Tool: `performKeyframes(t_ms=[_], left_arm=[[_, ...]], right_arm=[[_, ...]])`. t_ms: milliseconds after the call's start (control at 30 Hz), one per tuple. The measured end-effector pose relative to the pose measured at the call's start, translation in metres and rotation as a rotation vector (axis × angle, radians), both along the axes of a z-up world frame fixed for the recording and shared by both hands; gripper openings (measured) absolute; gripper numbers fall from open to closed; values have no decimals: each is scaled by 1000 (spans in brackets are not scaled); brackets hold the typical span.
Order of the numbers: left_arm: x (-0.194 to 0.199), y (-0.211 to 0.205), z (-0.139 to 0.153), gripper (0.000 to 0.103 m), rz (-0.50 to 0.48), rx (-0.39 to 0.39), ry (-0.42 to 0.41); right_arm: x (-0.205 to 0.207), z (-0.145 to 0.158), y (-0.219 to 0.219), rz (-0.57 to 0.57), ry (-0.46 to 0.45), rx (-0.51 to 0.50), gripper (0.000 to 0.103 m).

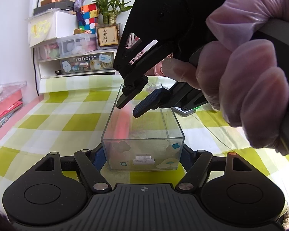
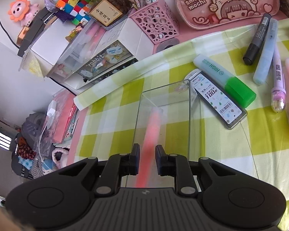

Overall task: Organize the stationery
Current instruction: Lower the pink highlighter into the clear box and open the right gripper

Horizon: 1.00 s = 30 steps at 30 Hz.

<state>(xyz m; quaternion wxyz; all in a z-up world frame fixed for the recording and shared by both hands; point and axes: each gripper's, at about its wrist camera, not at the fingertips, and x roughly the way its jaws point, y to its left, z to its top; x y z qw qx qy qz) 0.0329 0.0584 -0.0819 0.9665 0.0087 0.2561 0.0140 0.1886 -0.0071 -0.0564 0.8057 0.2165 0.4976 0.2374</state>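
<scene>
Both grippers work at the clear box (image 1: pixel 142 134) at frame centre. Left gripper (image 1: pixel 142 158) clamps the box; right gripper (image 2: pixel 147 158) has loosened, blurred pink pen (image 2: pixel 150 134) between its pads inside the box.

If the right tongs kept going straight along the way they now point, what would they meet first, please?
Most likely the blurred pink pen dropping between the right tongs, then the floor of the clear box that the left tongs grip. Depth is hard to judge here.
</scene>
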Motion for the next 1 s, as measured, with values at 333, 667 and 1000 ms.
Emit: performKeyframes(t_ms=[333, 667, 1000], left_arm=[[-1, 0, 0, 73, 2, 2, -2], [-3, 0, 0, 73, 17, 6, -4], [-3, 0, 0, 73, 16, 7, -4]], right_arm=[[-14, 20, -13, -2, -79, 10, 32], [-30, 33, -72, -149, -172, 56, 49], [-21, 15, -118, -336, -213, -43, 59]])
